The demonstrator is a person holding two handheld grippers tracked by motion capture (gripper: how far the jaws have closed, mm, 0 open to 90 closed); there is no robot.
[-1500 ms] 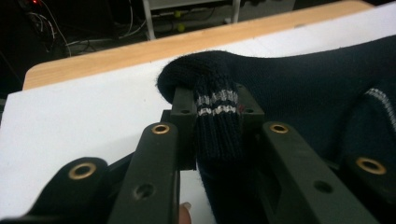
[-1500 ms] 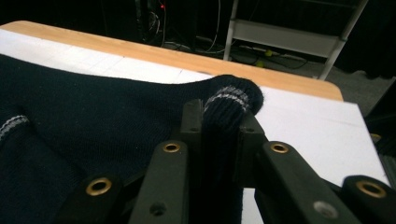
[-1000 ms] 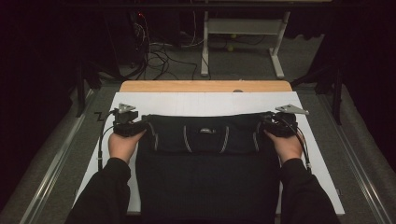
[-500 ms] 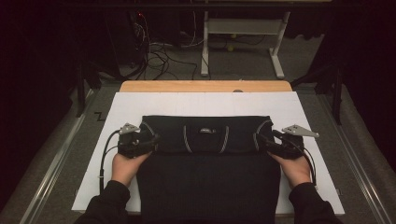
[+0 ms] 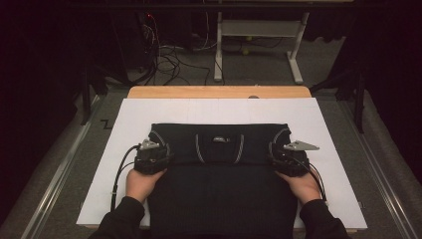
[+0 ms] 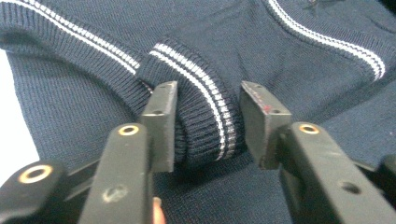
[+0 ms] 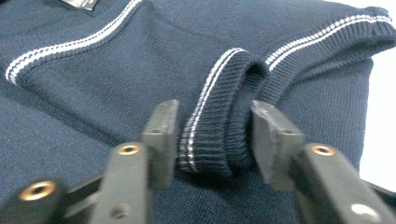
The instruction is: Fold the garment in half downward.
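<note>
A dark navy knit sweater [image 5: 219, 184] with white stripe trim lies flat on a white sheet [image 5: 323, 119]. At its left edge my left gripper [image 5: 160, 152] straddles a ribbed, striped sleeve cuff [image 6: 201, 126]. Its jaws [image 6: 208, 100] have just been closing around the cuff, which still stands rounded between them. At the sweater's right edge my right gripper [image 5: 276, 152] does the same. The other cuff [image 7: 219, 135] sits between its closing jaws [image 7: 215, 112], unflattened and with its mouth still open. A hand holds each gripper from behind.
The sheet covers a wooden table [image 5: 219, 92] whose far edge shows beyond it. Metal rails [image 5: 59, 169] run along both sides. Past the table are floor cables [image 5: 169, 59] and a white desk frame [image 5: 259, 30].
Both hands have drawn back toward the person and sunk, from the sweater's far corners to the cuffs at its sides. The sweater's far edge has stayed in place.
</note>
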